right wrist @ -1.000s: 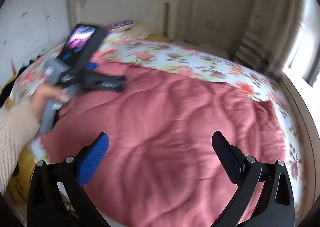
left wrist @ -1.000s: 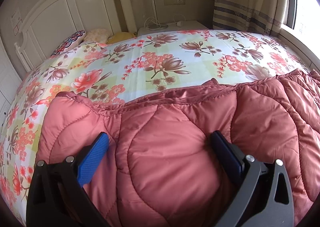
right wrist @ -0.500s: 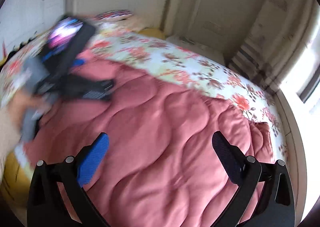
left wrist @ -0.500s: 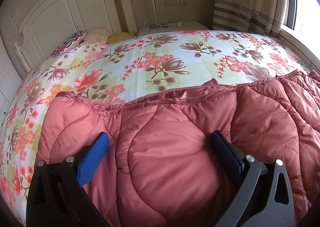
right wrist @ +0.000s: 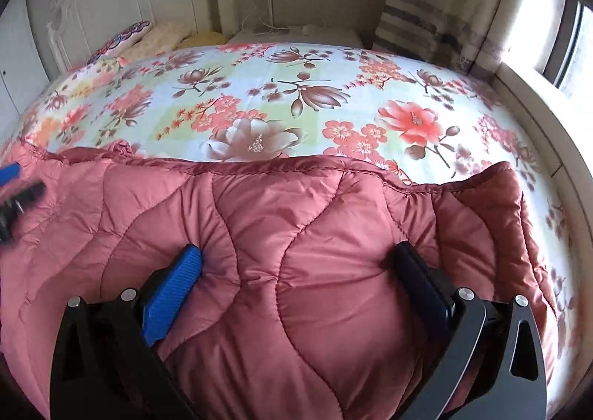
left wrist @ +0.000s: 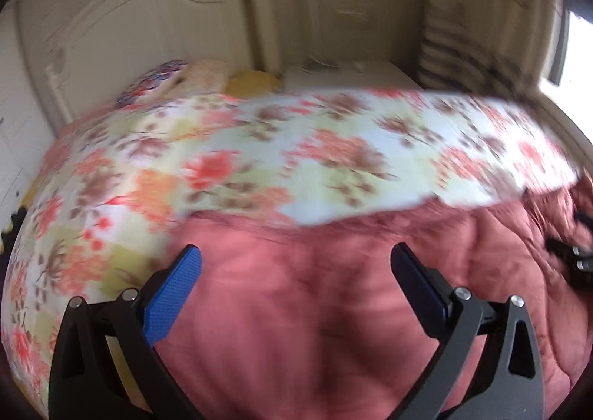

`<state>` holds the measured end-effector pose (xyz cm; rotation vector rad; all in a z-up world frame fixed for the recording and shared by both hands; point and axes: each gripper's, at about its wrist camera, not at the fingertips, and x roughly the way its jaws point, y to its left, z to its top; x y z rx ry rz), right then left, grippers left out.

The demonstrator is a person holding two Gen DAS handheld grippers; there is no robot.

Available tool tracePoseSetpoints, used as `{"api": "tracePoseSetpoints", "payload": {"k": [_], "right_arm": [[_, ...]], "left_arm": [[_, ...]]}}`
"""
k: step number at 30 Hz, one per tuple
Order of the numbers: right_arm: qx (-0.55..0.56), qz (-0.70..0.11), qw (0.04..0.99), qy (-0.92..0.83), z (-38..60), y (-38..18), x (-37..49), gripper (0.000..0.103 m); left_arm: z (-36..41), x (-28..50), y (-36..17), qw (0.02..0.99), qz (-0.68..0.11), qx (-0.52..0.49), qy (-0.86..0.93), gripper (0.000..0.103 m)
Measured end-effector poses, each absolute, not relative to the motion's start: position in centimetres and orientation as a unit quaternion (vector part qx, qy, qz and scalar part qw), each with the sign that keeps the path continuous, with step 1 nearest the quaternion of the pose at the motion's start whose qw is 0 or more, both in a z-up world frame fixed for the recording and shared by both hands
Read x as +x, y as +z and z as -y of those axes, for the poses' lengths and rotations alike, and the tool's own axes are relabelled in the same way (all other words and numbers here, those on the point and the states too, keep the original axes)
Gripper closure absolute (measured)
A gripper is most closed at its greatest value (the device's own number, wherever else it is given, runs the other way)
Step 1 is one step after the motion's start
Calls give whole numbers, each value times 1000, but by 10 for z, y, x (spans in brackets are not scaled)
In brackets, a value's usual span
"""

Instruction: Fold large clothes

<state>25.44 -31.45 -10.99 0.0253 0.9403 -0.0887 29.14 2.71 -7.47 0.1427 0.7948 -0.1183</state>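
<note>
A rose-pink quilted padded coat (right wrist: 318, 220) lies spread over the near part of a bed. Its stitched far edge (right wrist: 259, 169) runs across the floral sheet (right wrist: 281, 97). My right gripper (right wrist: 296, 251) is open, and both fingers press down into the padding, which bulges up between them. The left wrist view is blurred by motion. In it my left gripper (left wrist: 294, 253) is open over the coat (left wrist: 304, 308) near its left end, and nothing is pinched between the fingers. Each gripper shows at the edge of the other's view: the left gripper (right wrist: 15, 190), the right gripper (left wrist: 578, 260).
A white headboard (right wrist: 111, 1) stands at the back left, with pillows (right wrist: 148, 38) below it. A white nightstand (right wrist: 296, 35) with cables sits behind the bed. A striped curtain (right wrist: 426, 19) and a window ledge (right wrist: 533, 101) run along the right side.
My right gripper swung from above the coat down onto its right part and now presses into the padding. My left gripper lifted out of the padding and is moving, which blurs its view.
</note>
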Motion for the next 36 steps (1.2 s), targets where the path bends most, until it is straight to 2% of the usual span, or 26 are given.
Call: {"api": "tracePoseSetpoints", "payload": {"k": [5, 8, 15, 20, 23, 25, 28, 31, 34, 36], "right_arm": [[12, -451, 892, -42, 316, -110, 252, 4], [10, -449, 892, -44, 315, -110, 252, 4], [16, -449, 892, -40, 317, -109, 251, 4], [19, -448, 893, -38, 318, -109, 251, 4], [19, -449, 892, -38, 318, -109, 251, 4], [24, -456, 889, -36, 319, -107, 251, 4], [29, -464, 884, -49, 318, -100, 246, 4], [34, -452, 890, -53, 307, -81, 225, 4], [5, -430, 903, 23, 272, -67, 195, 4], [-43, -433, 899, 54, 247, -74, 184, 4]], "left_arm": [[-57, 308, -116, 893, -445, -2, -67, 2], [-62, 313, -118, 890, -452, -29, -61, 2], [-65, 298, -105, 901, -432, 12, -31, 2], [-93, 307, -119, 876, -476, -58, -43, 2], [-87, 296, -106, 896, -443, -26, 0, 2], [-77, 273, -86, 920, -392, -1, 26, 3], [-57, 238, -59, 943, -332, 12, -12, 2], [-16, 204, -45, 954, -286, 69, -65, 2], [26, 199, -58, 944, -284, 143, -89, 2], [43, 214, -88, 926, -326, 165, -90, 2]]}}
